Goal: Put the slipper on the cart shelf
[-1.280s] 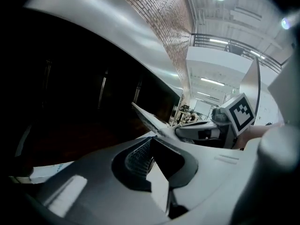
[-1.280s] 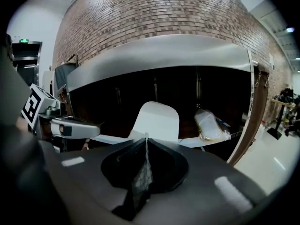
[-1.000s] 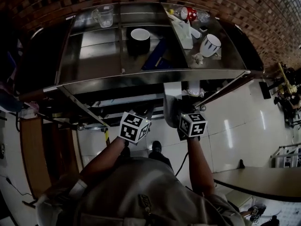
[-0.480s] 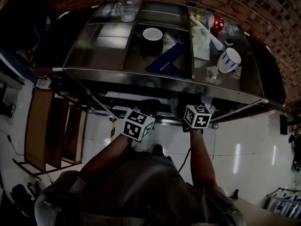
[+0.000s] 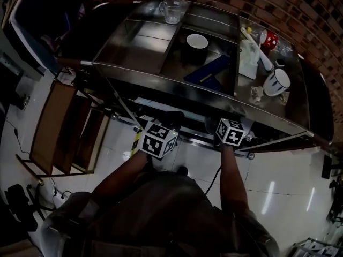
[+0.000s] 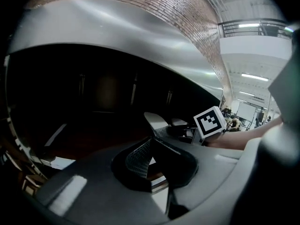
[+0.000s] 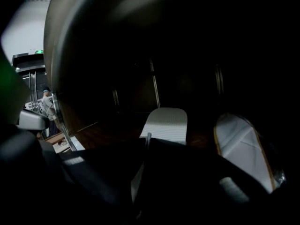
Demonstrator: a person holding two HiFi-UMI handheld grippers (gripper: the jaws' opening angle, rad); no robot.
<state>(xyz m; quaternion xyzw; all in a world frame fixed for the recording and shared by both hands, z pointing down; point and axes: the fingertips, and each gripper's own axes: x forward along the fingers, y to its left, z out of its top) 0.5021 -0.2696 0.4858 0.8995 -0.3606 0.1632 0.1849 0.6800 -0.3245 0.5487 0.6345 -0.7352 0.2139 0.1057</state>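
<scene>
A pale slipper with a ribbed sole lies flat on the dark lower shelf of the steel cart. My right gripper is closed on its near edge, and its jaws are starting to open. A second pale slipper lies to its right. In the head view only the marker cubes show, the right one and the left one; both sets of jaws are hidden under the cart top. My left gripper is shut and holds nothing. From it I see the slipper and the right cube.
The cart top holds a glass pitcher, a black bowl, a blue flat object, a white mug and a red can. A wooden frame stands to the left on the tiled floor. A brick wall runs behind.
The slipper, seen at the cart's front edge a second ago, has gone in under the cart top. Both cubes sit closer to the cart, and the head view has swung right.
</scene>
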